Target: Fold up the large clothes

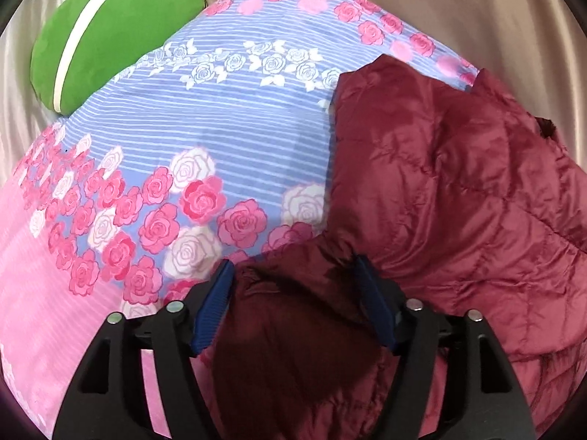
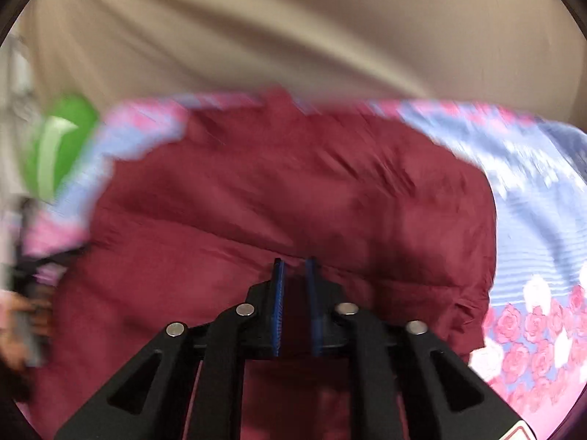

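A maroon quilted puffer jacket (image 1: pixel 458 190) lies on a bed covered by a blue and pink rose-print sheet (image 1: pixel 205 124). In the left wrist view my left gripper (image 1: pixel 291 269) stands open. A bunched dark part of the jacket (image 1: pixel 293 315) lies between its blue pads (image 1: pixel 216 293). In the blurred right wrist view the jacket (image 2: pixel 293 183) fills the middle. My right gripper (image 2: pixel 293 262) is shut on it near its close edge, with a thin strip of maroon fabric showing between the pads (image 2: pixel 278 293).
A green cushion (image 1: pixel 110 36) with a white stripe lies at the bed's far left corner, and shows again (image 2: pixel 60 146) at the left of the right wrist view. Beige cloth (image 2: pixel 293 36) hangs behind the bed. A blurred hand (image 2: pixel 18 311) shows at the left edge.
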`<state>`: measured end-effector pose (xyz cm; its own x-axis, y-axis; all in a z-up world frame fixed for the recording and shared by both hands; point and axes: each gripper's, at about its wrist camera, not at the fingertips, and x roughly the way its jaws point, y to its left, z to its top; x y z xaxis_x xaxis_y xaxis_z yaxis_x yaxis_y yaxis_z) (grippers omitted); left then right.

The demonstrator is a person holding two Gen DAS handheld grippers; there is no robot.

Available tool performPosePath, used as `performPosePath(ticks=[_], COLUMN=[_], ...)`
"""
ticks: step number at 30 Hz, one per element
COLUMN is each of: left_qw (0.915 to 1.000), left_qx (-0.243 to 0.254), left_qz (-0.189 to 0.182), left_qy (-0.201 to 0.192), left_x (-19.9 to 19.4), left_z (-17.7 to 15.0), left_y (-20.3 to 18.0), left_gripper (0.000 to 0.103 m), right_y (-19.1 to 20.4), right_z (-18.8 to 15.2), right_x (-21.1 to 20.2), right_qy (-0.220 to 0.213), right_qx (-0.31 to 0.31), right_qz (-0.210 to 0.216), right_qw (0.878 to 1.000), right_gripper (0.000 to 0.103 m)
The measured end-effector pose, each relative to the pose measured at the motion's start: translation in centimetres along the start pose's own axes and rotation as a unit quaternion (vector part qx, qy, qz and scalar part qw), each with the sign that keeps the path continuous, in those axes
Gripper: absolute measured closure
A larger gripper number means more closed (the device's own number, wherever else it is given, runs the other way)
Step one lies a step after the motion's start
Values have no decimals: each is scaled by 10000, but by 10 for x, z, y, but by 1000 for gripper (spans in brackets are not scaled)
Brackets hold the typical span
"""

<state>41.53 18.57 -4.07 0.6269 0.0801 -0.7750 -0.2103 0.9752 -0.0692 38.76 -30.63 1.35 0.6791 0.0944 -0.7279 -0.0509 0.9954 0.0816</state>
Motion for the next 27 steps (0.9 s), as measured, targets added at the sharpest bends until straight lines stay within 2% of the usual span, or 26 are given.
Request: performPosePath(ticks=[2,4,6,7,9,10,12,13,15,17,19,22,27], left_qw=[10000,9999,9999,9999,10000,9998,9986,9970,9952,9929,9911,9904,9876], left_qx=[26,56,70,49,25,74,232,412,641,867,987,826,543], left_qz=[34,94,145,104,-10,-160,-483,-648,-745,-810,-874,-1020,-1288], left_qy=[1,-7,5,16,31,25,-6,13,39,36,167,437,711], left_x=[-1,-5,-14,-22,-44,-61,-93,-115,-143,-172,-191,-203,-203], left_z=[0,0,-2,-5,-14,-22,-39,-54,-76,-108,-141,-186,-227], left_y=[5,15,27,35,51,59,72,79,86,97,111,133,148], left_gripper=[32,32,32,33,33,33,29,21,10,8,7,7,7], right_y=[-25,-57,-76,-81,-88,-87,-86,-82,-75,-61,-52,-43,-31], right_z=[-6,-15,-25,-35,-58,-75,-107,-128,-164,-206,-241,-281,-323], right_x=[3,-19,-50,-75,-122,-148,-188,-210,-242,-267,-283,-296,-291], right_qy=[13,-92,-229,-329,-436,-468,-484,-452,-350,-206,-143,-42,13], right_qx=[302,939,1142,1150,1113,1102,1148,1159,1185,1245,1440,1667,2080], right_qz=[-16,36,-418,-752,-926,-867,-646,-478,-255,122,314,414,664], right_qw=[9995,9955,9923,9900,9885,9890,9901,9911,9920,9919,9890,9851,9759], right_gripper=[103,103,99,87,87,85,69,55,44,37,34,33,33])
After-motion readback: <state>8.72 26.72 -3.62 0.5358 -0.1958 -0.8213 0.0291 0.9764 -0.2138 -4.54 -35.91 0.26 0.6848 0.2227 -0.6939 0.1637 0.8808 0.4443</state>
